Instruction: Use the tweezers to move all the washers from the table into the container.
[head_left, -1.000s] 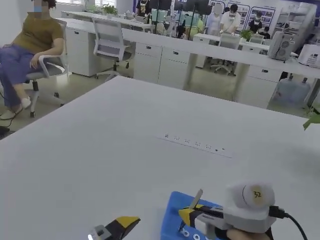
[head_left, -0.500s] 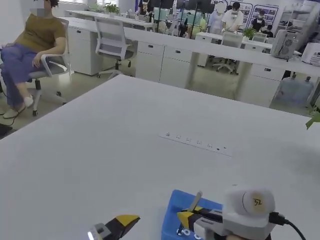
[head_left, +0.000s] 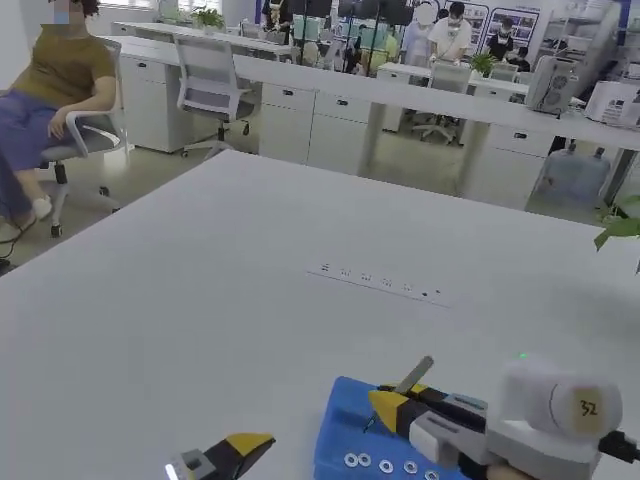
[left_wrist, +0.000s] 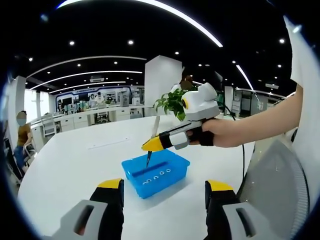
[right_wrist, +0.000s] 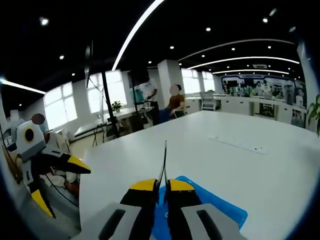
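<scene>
Here the right gripper (right_wrist: 161, 186) pinches thin tweezers (right_wrist: 164, 160) over the blue container (left_wrist: 161, 188) on the surface (head_left: 200, 300), where perhaps five small silvery washers (left_wrist: 155, 177) lie; the left gripper (left_wrist: 165, 184) gapes empty.

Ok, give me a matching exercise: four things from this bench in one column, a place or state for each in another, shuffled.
1. small metal washers
2. thin metal tweezers
3. left gripper
4. blue plastic container

A. open, holding nothing
B. standing on the white table
C. lying in the container
D. clamped in the right gripper

Pairs: 1-C, 2-D, 3-A, 4-B.
</scene>
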